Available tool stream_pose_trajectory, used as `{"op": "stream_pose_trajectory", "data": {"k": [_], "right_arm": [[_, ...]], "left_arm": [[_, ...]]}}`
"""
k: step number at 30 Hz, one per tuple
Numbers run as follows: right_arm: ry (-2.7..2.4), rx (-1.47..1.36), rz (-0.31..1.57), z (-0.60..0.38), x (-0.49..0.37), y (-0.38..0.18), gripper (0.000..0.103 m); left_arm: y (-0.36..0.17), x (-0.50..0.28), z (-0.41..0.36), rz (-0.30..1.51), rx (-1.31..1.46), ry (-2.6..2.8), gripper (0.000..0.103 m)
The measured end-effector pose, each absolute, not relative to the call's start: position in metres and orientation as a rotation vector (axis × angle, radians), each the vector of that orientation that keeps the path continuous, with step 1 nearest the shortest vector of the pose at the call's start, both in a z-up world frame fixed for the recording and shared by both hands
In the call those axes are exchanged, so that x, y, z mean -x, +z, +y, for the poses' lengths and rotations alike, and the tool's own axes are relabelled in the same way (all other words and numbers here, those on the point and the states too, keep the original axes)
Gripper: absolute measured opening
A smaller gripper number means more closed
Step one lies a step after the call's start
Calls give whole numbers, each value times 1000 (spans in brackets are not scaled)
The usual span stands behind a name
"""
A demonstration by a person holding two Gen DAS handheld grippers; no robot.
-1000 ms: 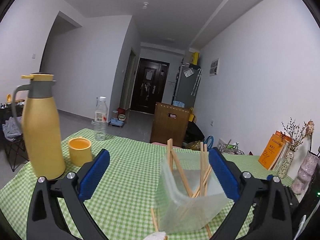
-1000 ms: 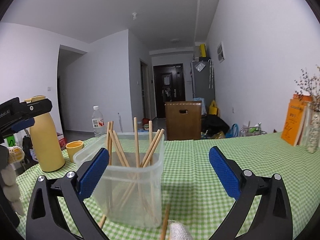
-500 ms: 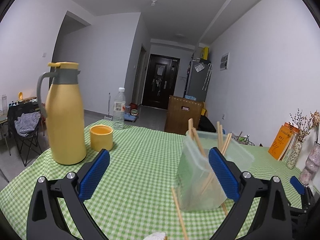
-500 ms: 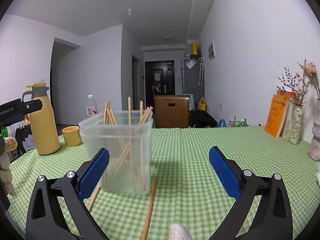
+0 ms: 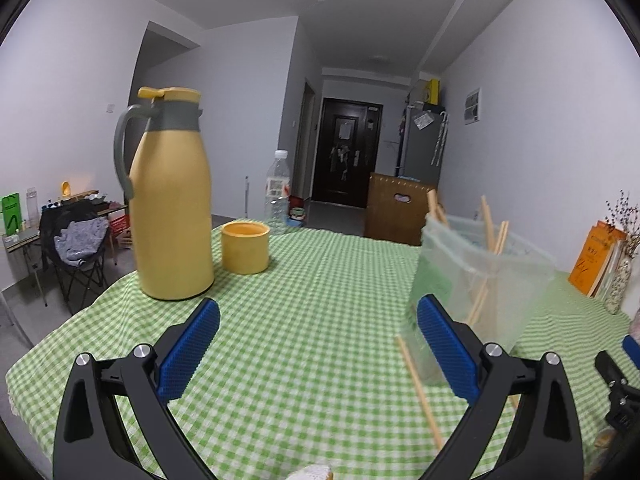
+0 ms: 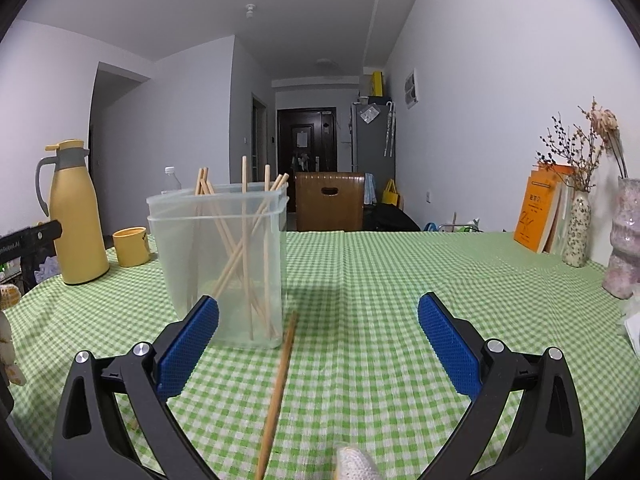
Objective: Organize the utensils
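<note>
Green-checked worktop (image 6: 400, 280): lying lengthwise between right gripper (image 6: 318, 334)'s spread, empty jaws, loose chopstick (image 6: 280, 380) pointing at clear container (image 6: 222, 256); left gripper (image 5: 318, 334) gaping farther off.

White walls (image 6: 480, 80) and a white ceiling (image 6: 300, 8) enclose a long room leading to a dark door (image 6: 306, 142) at the far end. A grey fridge (image 6: 374, 140) stands beside it, a brown wooden cabinet (image 6: 330, 206) nearer. The floor (image 5: 336, 220) is grey. A folding chair (image 5: 78, 248) with clothes stands left of the table.
</note>
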State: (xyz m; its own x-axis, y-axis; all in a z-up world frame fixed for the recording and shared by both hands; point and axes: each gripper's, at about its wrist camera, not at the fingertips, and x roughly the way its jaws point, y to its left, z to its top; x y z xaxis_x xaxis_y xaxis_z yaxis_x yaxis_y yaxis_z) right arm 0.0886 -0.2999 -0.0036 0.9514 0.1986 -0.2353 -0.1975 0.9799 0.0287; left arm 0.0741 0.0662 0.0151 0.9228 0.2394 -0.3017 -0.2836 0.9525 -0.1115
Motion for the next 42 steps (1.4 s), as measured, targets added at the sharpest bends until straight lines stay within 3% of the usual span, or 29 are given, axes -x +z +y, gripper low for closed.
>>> {"op": "stream_pose_trajectory", "data": {"k": [31, 40, 41, 42], "right_arm": [[207, 17, 284, -295, -95, -10, 96], [279, 83, 491, -276, -135, -12, 96], [278, 92, 506, -273, -138, -11, 95], [283, 110, 540, -268, -145, -11, 79]], "left_arm": [[-29, -92, 86, 323, 139, 326, 96], [-26, -87, 74, 299, 87, 338, 96], [-25, -86, 73, 295, 85, 338, 96], [-25, -86, 72, 290, 83, 338, 96]]}}
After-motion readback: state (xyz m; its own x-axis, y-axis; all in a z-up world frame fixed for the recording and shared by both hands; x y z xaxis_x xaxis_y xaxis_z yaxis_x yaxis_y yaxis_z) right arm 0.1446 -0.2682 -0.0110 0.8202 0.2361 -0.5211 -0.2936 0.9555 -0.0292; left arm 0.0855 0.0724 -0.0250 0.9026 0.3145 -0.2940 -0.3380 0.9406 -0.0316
